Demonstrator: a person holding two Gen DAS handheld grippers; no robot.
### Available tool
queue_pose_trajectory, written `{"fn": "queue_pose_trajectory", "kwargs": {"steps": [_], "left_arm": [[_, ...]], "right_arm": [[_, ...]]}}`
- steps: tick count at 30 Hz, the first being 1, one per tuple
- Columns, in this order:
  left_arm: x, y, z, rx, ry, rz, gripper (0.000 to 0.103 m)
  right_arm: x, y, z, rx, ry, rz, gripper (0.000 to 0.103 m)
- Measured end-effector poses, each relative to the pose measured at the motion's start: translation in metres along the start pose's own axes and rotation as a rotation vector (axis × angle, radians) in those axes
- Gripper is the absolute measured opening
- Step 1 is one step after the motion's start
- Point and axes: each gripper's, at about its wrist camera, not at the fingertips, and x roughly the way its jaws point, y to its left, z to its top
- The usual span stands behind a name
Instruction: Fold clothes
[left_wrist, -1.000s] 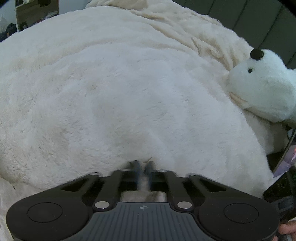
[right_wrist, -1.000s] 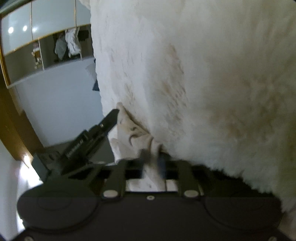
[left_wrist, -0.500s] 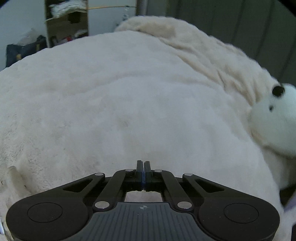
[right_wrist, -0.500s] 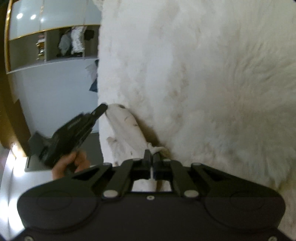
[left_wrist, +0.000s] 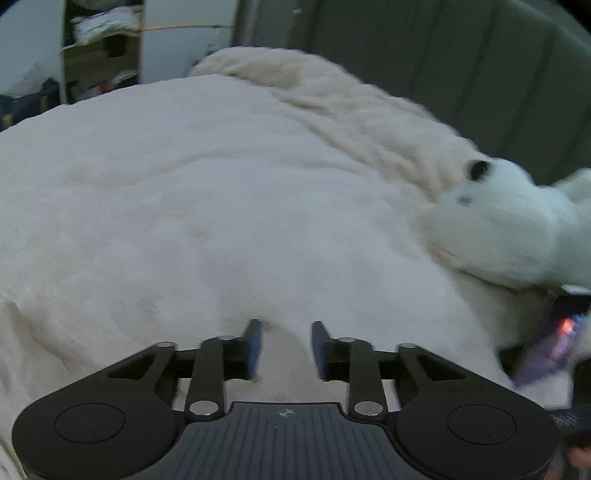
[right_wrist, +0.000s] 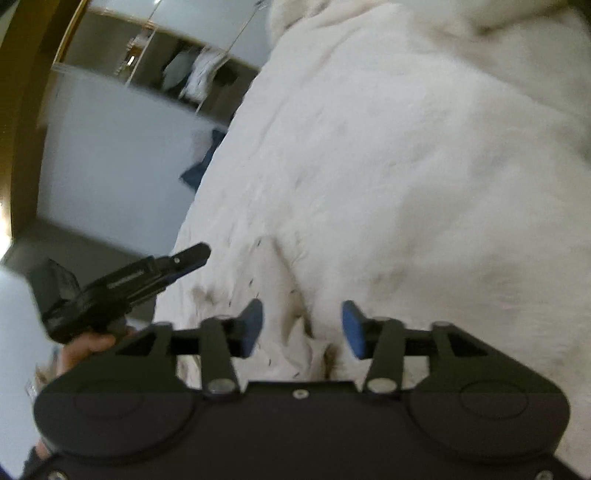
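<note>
A white fleecy garment (left_wrist: 229, 206) is seen spread wide over the bed, filling most of both wrist views; its pile is smooth in the middle and rumpled along the far edge. The left hand-held gripper (left_wrist: 284, 345) is held above and just short of the near part of the cloth; its jaws are opening, and nothing is pinched between the blue pads (left_wrist: 254, 345) — only the fleece below shows through the gap. The right hand-held gripper (right_wrist: 301, 328) is likewise opening; a ridge of the garment's folded edge (right_wrist: 291, 295) lies in line with the gap, below it, and is not pressed by either pad. In the right wrist view the left hand-held gripper is seen at the lower left, gripped by a hand (right_wrist: 86, 347), its tips near the cloth's side edge. A white plush bear (left_wrist: 495, 221) rests at the right of the garment, touching it; a dark green headboard (left_wrist: 424, 62) stands behind; a wardrobe (right_wrist: 177, 70) is seen across the room.
</note>
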Motion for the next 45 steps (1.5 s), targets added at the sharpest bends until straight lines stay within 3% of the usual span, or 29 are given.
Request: {"fn": "queue_pose_trajectory", "kwargs": {"steps": [3, 4, 6, 8, 9, 11, 12, 13, 17, 20, 23, 25, 29, 31, 45], "left_arm": [[-0.004, -0.018, -0.019, 0.039, 0.015, 0.011, 0.043], [-0.003, -0.030, -0.027, 0.107, 0.030, 0.045, 0.043], [-0.001, -0.044, -0.035, 0.210, 0.040, 0.086, 0.043], [0.002, -0.050, -0.038, 0.260, 0.057, 0.099, 0.047], [0.004, -0.046, -0.035, 0.249, 0.061, 0.099, 0.051], [0.010, -0.027, -0.020, 0.159, 0.051, 0.096, 0.057], [0.016, -0.017, -0.011, 0.105, 0.045, 0.087, 0.061], [0.022, -0.007, -0.003, 0.046, 0.037, 0.078, 0.063], [0.058, 0.023, 0.021, -0.143, 0.031, 0.040, 0.065], [0.093, 0.037, 0.028, -0.205, 0.129, -0.048, 0.065], [0.118, 0.041, 0.022, -0.214, 0.237, -0.116, 0.061], [0.126, 0.042, 0.019, -0.194, 0.264, -0.131, 0.056], [0.128, 0.059, 0.018, -0.237, 0.263, -0.189, 0.053], [0.126, 0.066, 0.016, -0.253, 0.263, -0.211, 0.052], [0.127, 0.074, 0.006, -0.272, 0.265, -0.222, 0.052]], "right_arm": [[0.004, -0.001, 0.000, 0.002, 0.023, -0.035, 0.049], [0.005, 0.001, 0.002, -0.012, 0.027, -0.049, 0.049], [0.005, 0.005, 0.007, -0.074, 0.047, -0.058, 0.051], [-0.002, 0.011, 0.012, -0.239, 0.112, -0.035, 0.060], [-0.004, 0.014, 0.013, -0.289, 0.121, -0.031, 0.063], [-0.017, 0.024, 0.008, -0.556, 0.093, -0.044, 0.075], [-0.016, 0.028, 0.007, -0.626, 0.083, -0.054, 0.078], [-0.018, 0.032, -0.008, -0.831, 0.066, -0.088, 0.078], [-0.008, 0.038, -0.057, -1.300, 0.044, -0.159, 0.075], [0.003, 0.040, -0.075, -1.465, 0.027, -0.139, 0.068], [0.015, 0.041, -0.081, -1.521, 0.017, -0.139, 0.056], [0.028, 0.040, -0.083, -1.578, 0.033, -0.184, 0.051], [0.025, 0.035, -0.078, -1.657, 0.064, -0.143, 0.051], [0.016, 0.031, -0.073, -1.655, 0.024, -0.142, 0.051], [0.040, 0.046, -0.091, -1.695, -0.070, -0.089, 0.050]]}}
